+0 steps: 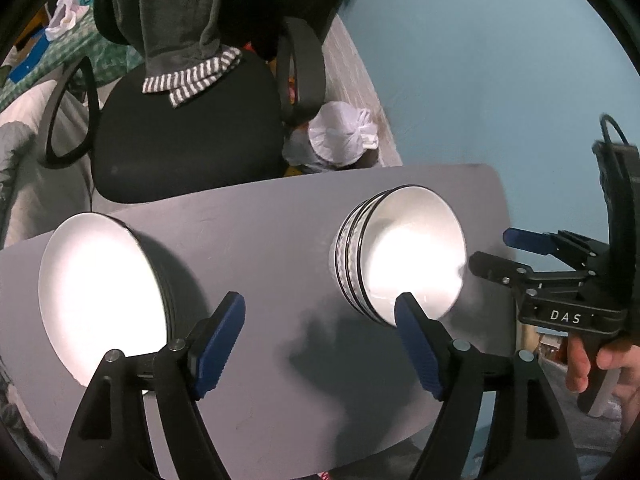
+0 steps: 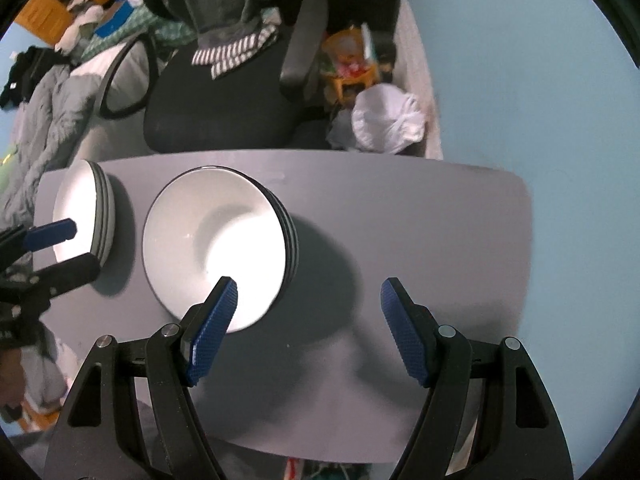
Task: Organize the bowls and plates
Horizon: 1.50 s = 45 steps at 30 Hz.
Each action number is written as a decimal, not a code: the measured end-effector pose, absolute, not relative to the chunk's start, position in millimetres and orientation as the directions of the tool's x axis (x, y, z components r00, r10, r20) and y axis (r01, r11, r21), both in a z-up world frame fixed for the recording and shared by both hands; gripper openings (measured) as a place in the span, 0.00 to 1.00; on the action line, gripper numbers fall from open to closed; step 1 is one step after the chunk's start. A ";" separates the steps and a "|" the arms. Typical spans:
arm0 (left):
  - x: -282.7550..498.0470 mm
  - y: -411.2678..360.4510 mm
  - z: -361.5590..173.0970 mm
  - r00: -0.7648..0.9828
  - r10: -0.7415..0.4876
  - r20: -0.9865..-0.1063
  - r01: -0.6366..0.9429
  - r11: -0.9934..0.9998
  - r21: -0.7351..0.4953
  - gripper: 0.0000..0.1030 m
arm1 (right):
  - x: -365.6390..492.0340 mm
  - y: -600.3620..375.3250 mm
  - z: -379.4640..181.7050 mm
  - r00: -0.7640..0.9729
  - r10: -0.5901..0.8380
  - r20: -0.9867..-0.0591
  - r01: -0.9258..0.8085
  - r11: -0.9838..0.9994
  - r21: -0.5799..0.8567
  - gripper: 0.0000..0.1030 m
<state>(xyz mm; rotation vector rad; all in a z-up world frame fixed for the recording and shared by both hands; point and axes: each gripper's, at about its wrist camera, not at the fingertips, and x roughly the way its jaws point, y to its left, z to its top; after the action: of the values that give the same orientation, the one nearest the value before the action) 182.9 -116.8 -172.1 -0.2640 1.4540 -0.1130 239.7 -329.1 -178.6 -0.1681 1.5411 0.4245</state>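
- Left wrist view: a grey table (image 1: pixel 280 216) fills the middle. At 9 o'clock sits a stack of white plates (image 1: pixel 100 300). At 3 o'clock sits a stack of white bowls (image 1: pixel 404 264) with dark rims. The two stacks stand well apart.
- The left gripper (image 1: pixel 320 344) enters from 6 o'clock, jaws spread wide and holding nothing. Its right fingertip overlaps the bowls' near rim in the picture; whether it touches, I cannot tell.
- The right gripper (image 1: pixel 490 250) comes in from 3 o'clock, just beside the bowls, jaws apart and empty. A hand (image 1: pixel 600 364) grips its handle.
- Right wrist view: the bowls (image 2: pixel 216 248) lie at 9 o'clock from centre, the plates (image 2: pixel 84 216) farther out at 9 o'clock.
- The right gripper (image 2: pixel 308 320) rises from 6 o'clock, jaws released and empty, over bare table (image 2: pixel 420 220). Its left fingertip overlaps the bowls' rim.
- The left gripper (image 2: pixel 66 248) shows at 9 o'clock, open, near the plates.
- Progress: both stacks look sorted, with no loose dishes in sight. Little seems left.
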 end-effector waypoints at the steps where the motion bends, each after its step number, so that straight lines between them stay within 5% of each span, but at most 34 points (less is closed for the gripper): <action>1: 186.2 -118.8 -176.5 0.111 -0.231 -0.967 -0.083 0.967 -0.241 0.76 | 242.2 -327.9 -182.9 -0.037 0.162 -0.986 -0.365 0.917 0.164 0.71; 19: 206.9 -145.7 -229.8 0.021 -0.151 -0.988 -0.099 0.983 -0.152 0.76 | 248.4 -311.1 -241.8 -0.090 0.126 -0.988 -0.400 0.904 0.152 0.71; 30: 206.8 -151.0 -244.6 0.010 -0.097 -0.995 -0.098 0.990 -0.098 0.76 | 258.6 -322.5 -251.7 -0.154 0.233 -0.960 -0.333 0.903 0.272 0.71; 42: 207.1 -153.1 -248.2 0.014 -0.148 -0.989 -0.122 0.981 -0.148 0.69 | 265.1 -320.2 -257.4 -0.236 0.248 -0.940 -0.350 0.881 0.320 0.71; 45: 208.6 -150.1 -251.5 -0.008 -0.179 -0.984 -0.152 0.973 -0.176 0.69 | 265.3 -316.7 -255.9 -0.241 0.235 -0.941 -0.369 0.875 0.313 0.64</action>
<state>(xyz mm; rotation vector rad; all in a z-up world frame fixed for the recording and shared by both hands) 208.6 -150.1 -251.5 -0.2602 1.5849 -0.0223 265.3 -316.7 -255.9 -0.1028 1.7250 0.5669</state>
